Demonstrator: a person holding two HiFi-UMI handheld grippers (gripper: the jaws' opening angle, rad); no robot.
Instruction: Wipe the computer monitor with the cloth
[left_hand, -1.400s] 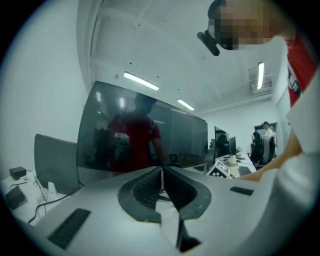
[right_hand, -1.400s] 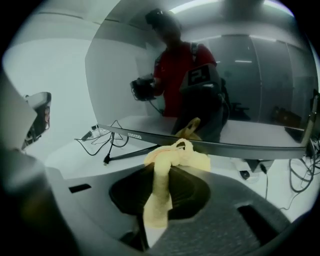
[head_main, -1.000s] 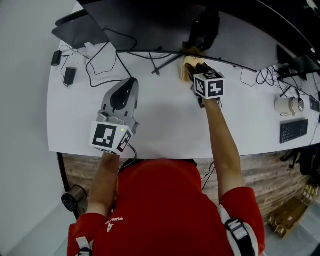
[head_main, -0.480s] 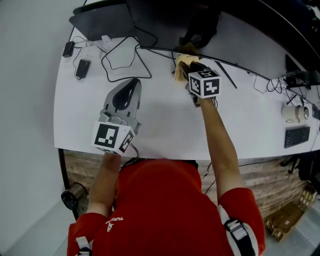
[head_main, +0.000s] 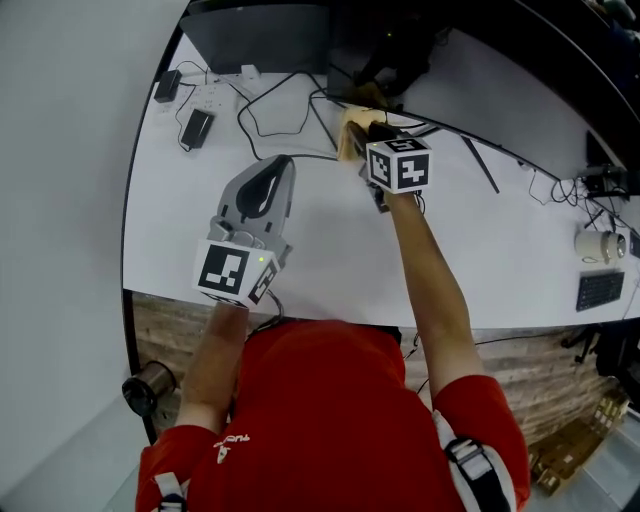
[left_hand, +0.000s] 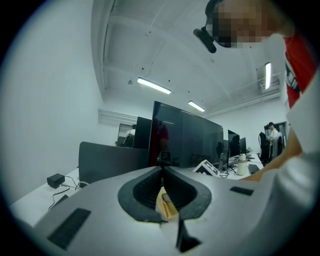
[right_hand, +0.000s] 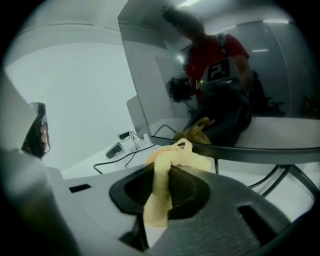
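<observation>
White table (head_main: 330, 270) fills most of the head view, and the monitor (right_hand: 225, 75) stands along its far edge. Black wires (head_main: 262, 105) lie near the far left corner, and a mug (head_main: 596, 243) sits by the right edge.

The right gripper (head_main: 368, 128) pinches the yellow cloth (right_hand: 172, 155) tight between its jaws. A bunch of cloth sticks out in front, so the soft part can rub the glass and the hard jaws do not scratch it. The cloth is right at the bottom edge of the screen, on it or nearly on it.

The left gripper (left_hand: 161, 172) hovers over the table nearer the front edge, away from the screen, likely to keep out of the way. Its jaws are pressed together. A small tan bit shows between them, and I cannot tell what it is.

The wiping looks under way.
</observation>
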